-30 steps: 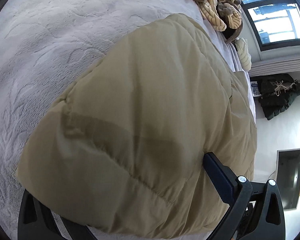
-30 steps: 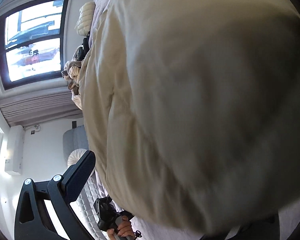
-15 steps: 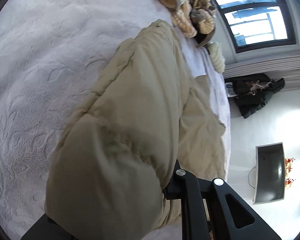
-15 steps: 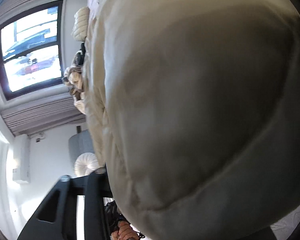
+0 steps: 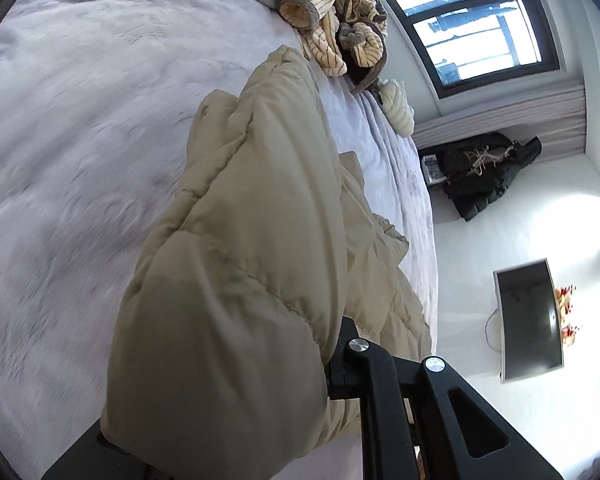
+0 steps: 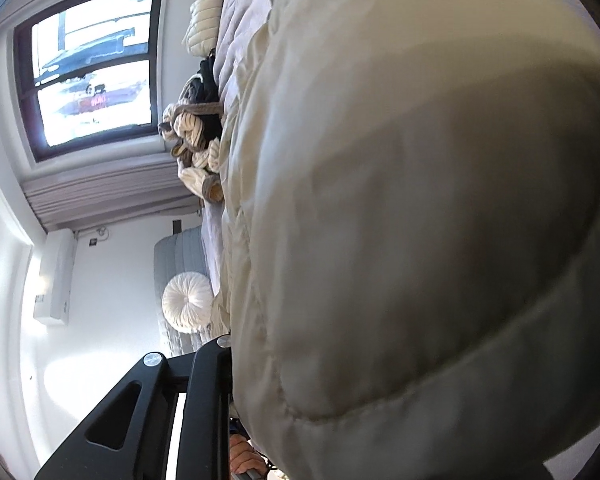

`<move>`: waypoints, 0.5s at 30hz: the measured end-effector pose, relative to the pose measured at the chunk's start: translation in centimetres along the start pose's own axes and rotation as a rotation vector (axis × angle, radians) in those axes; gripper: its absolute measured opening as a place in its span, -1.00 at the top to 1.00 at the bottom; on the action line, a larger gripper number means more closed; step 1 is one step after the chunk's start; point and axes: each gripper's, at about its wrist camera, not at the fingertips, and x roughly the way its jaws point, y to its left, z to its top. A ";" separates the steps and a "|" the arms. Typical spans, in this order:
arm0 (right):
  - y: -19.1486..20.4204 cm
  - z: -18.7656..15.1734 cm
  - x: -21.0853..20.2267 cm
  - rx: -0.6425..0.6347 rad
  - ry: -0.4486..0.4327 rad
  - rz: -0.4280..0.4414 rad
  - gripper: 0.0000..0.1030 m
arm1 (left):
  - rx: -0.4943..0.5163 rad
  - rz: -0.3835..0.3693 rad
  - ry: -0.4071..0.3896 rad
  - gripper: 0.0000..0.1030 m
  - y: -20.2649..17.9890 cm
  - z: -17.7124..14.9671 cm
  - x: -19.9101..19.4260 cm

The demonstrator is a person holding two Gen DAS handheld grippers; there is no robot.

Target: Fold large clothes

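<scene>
A beige padded coat lies on a bed under a pale lilac cover. My left gripper is shut on a thick fold at the coat's near end and holds it lifted off the bed. Only its right finger shows; fabric hides the other. In the right wrist view the same coat fills most of the picture. My right gripper is closing on another bulging fold, its left finger pressing into the fabric and the other finger hidden.
A heap of striped clothes lies at the bed's far edge, below the window. A dark jacket and a screen sit off to the right. A round white cushion leans by the headboard. A person's hand shows low down.
Both grippers went from open around the coat's edge to closed on it. The left one has lifted its fold, bunching the coat into a ridge and baring more of the bed cover.
</scene>
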 end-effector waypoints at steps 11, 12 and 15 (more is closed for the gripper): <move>-3.6 -10.0 -5.3 0.059 -0.012 -0.042 0.51 | -0.015 0.049 0.098 0.69 5.8 -7.0 -7.7; -3.8 -10.8 -5.5 0.063 -0.016 -0.049 0.51 | -0.009 0.061 0.106 0.69 6.2 -7.4 -8.1; -5.1 -12.2 -5.8 0.086 -0.029 -0.074 0.50 | 0.006 0.105 0.132 0.69 7.7 -8.6 -8.7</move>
